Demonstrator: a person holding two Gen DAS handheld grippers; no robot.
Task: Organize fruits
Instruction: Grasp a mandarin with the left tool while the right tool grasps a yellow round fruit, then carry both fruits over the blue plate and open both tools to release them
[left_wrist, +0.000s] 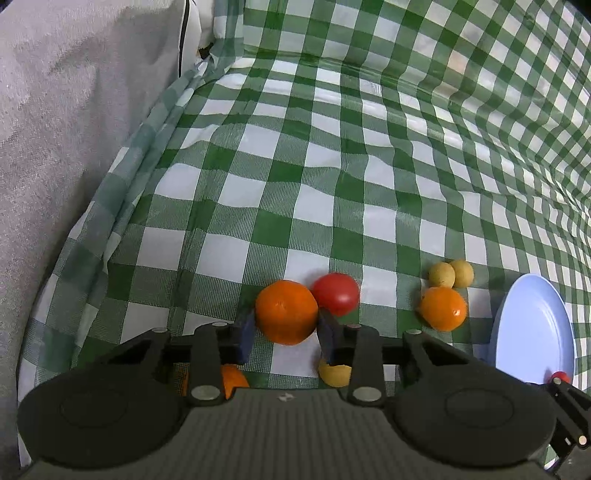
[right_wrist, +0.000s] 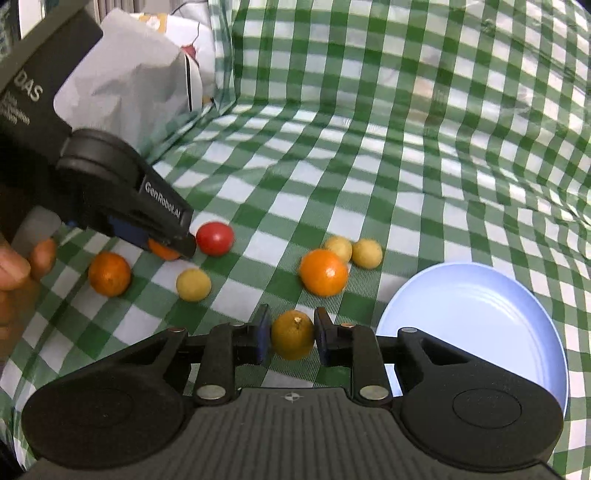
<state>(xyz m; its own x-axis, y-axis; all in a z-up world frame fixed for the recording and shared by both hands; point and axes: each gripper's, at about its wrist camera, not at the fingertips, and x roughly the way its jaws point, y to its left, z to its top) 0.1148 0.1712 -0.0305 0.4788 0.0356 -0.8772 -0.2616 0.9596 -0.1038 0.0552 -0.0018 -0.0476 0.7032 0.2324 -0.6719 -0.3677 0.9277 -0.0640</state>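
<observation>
Your left claw (left_wrist: 286, 325) clamps large orange (left_wrist: 286, 312) between blue pads, red tomato (left_wrist: 336, 293) touching at its 2 o'clock; grip sits mid-fruit, likely so it won't roll out; your right claw (right_wrist: 291, 338) brackets small stemmed orange (right_wrist: 292, 334), pads at both sides, contact looks made yet squeeze uncertain; blue plate (right_wrist: 480, 317) waits at its 3 o'clock, probable drop spot; loose orange (right_wrist: 324, 272) and yellow fruits (right_wrist: 366, 253) near plate; tabletop under wrinkled green-check cloth (right_wrist: 369, 147), draped up behind; grey fabric (left_wrist: 55, 147) at 9 o'clock.
</observation>
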